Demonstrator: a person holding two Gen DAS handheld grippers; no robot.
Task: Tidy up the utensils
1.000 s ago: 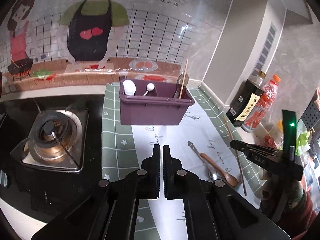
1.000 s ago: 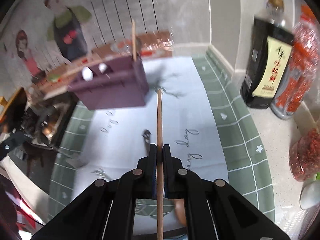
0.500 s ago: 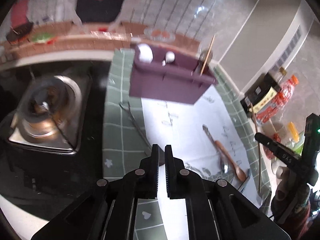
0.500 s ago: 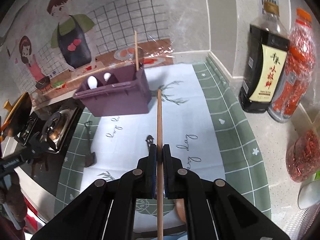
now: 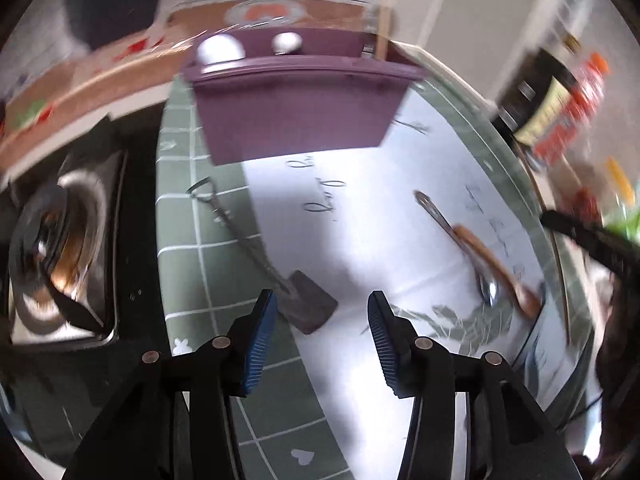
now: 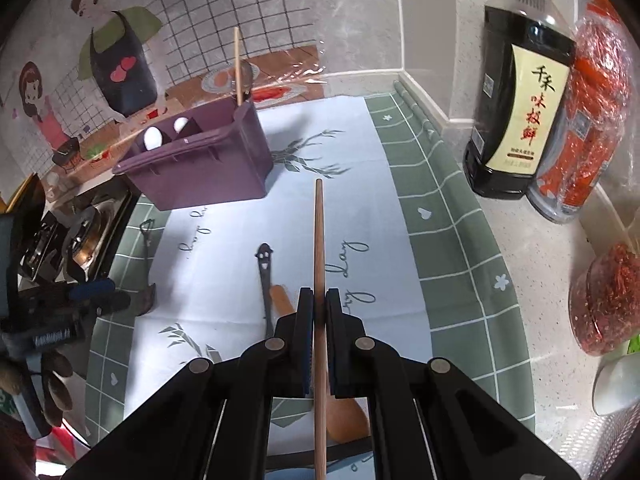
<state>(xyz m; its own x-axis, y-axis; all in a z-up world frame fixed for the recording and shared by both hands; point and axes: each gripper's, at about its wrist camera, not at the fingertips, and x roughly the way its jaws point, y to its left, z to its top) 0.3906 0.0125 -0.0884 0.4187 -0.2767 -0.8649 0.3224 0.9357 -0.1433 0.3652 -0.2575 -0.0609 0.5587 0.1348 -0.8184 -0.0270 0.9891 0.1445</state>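
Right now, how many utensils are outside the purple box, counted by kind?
Chopstick, held by the right gripper: 1
Metal spoon: 1
Wooden spoon: 1
Shovel-shaped spoon: 1
Total: 4

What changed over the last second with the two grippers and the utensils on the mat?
The left gripper dropped toward the small dark spatula on the mat, and its jaws have just been opening; they now stand wide just short of the blade, gripping nothing. The right gripper stayed shut on the wooden chopstick. The purple caddy, metal spoon and wooden spoon lie as before.
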